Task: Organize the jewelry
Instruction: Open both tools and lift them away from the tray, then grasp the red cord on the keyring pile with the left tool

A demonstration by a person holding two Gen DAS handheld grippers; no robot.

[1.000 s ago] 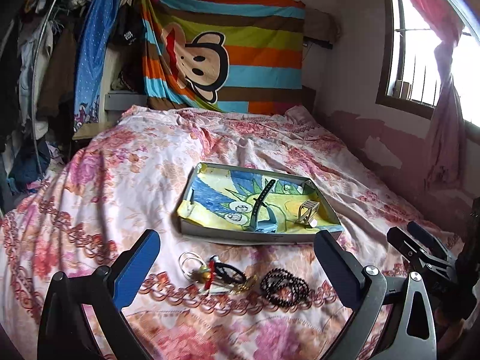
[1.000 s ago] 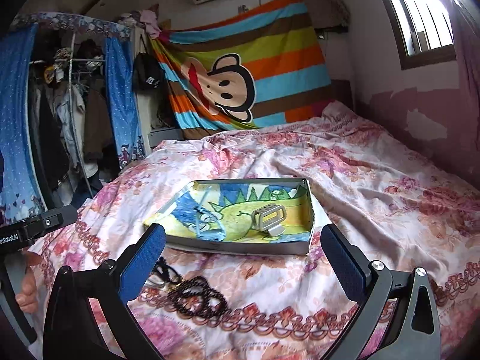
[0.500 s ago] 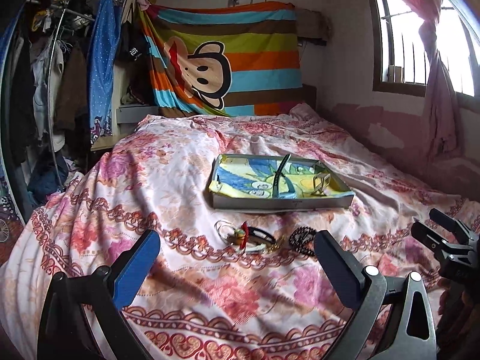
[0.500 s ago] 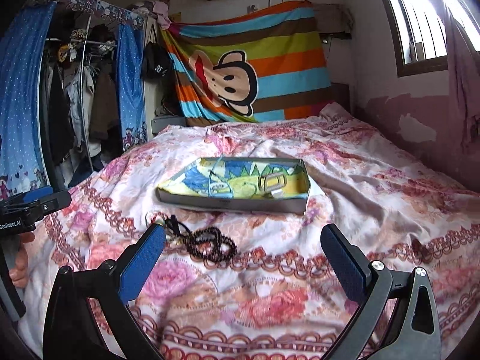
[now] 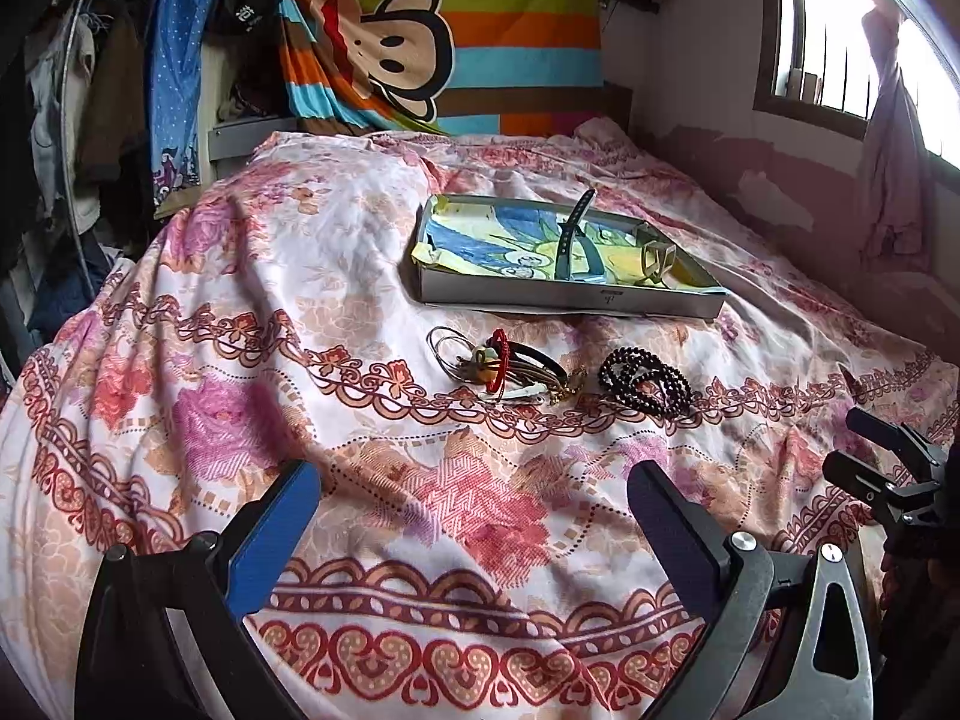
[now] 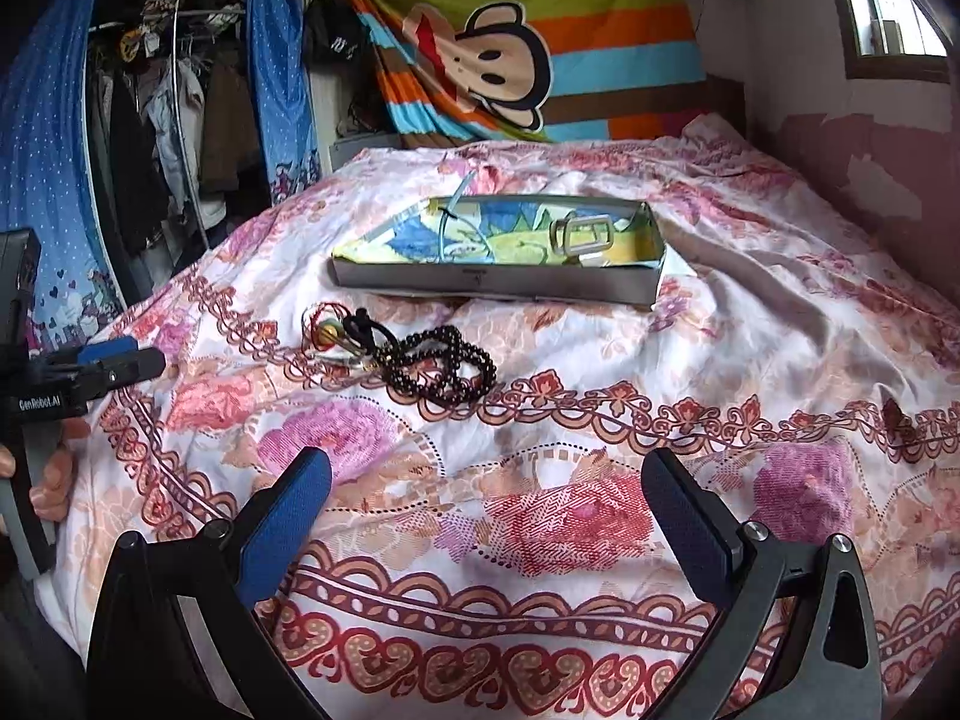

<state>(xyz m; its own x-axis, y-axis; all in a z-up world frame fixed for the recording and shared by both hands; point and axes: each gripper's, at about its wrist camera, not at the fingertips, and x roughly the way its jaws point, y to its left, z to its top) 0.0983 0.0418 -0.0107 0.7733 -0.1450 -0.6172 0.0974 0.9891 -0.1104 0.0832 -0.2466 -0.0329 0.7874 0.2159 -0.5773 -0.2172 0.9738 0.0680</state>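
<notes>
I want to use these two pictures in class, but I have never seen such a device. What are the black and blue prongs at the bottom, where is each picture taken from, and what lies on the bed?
A person holds a two-finger gripper in each hand; each carries a camera looking along its fingers. One picture is from the left gripper, the other from the right gripper. Both are open and hold nothing. On the flowered bedspread lie a black bead string, a tangle of bracelets, and a shallow box holding a dark strap and a metal band.

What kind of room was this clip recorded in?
Most likely a home bedroom: a bed under a floral bedspread, a clothes rack beside it, and a cartoon monkey blanket hung on the wall.
</notes>
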